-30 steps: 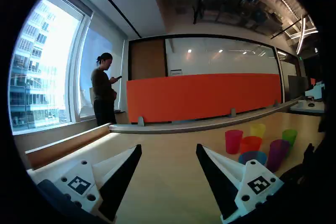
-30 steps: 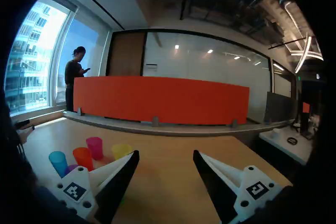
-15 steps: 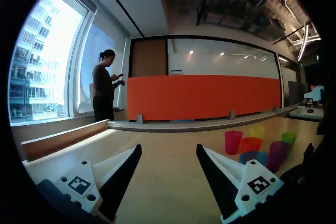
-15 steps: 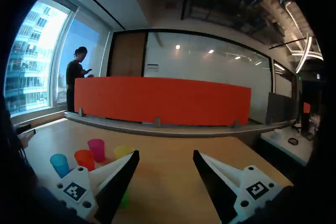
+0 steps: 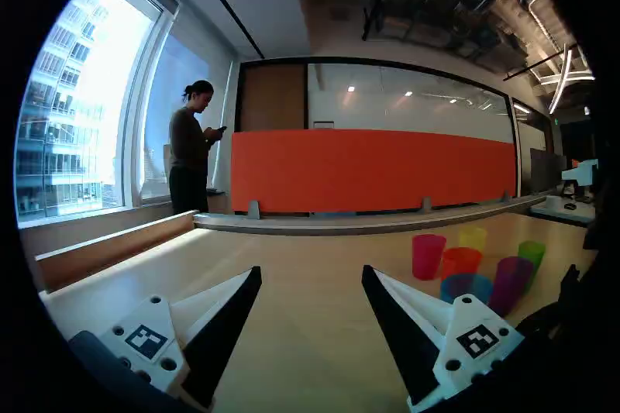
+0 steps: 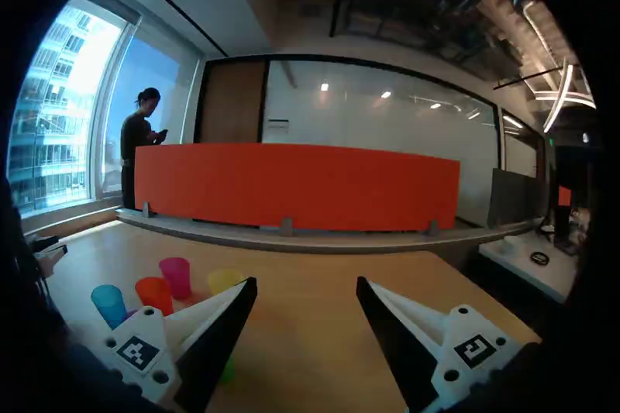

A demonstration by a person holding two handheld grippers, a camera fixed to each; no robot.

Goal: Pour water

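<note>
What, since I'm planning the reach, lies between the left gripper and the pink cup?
Only bare wooden table, in the left gripper view: nothing stands between the open left gripper and the pink cup.

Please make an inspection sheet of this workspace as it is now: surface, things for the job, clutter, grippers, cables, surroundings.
Surface: light wooden tabletop; no spill seen.
Job's things: six upright plastic cups in a cluster: pink cup, yellow cup, orange cup, green cup, blue cup, purple cup; their contents cannot be told.
Clutter: nothing seen.
Grippers: left gripper open, holding nothing; right gripper open, holding nothing.
Cables: nothing seen.
Surroundings: orange partition behind the table, large window, a person standing beside it, side desk.
</note>
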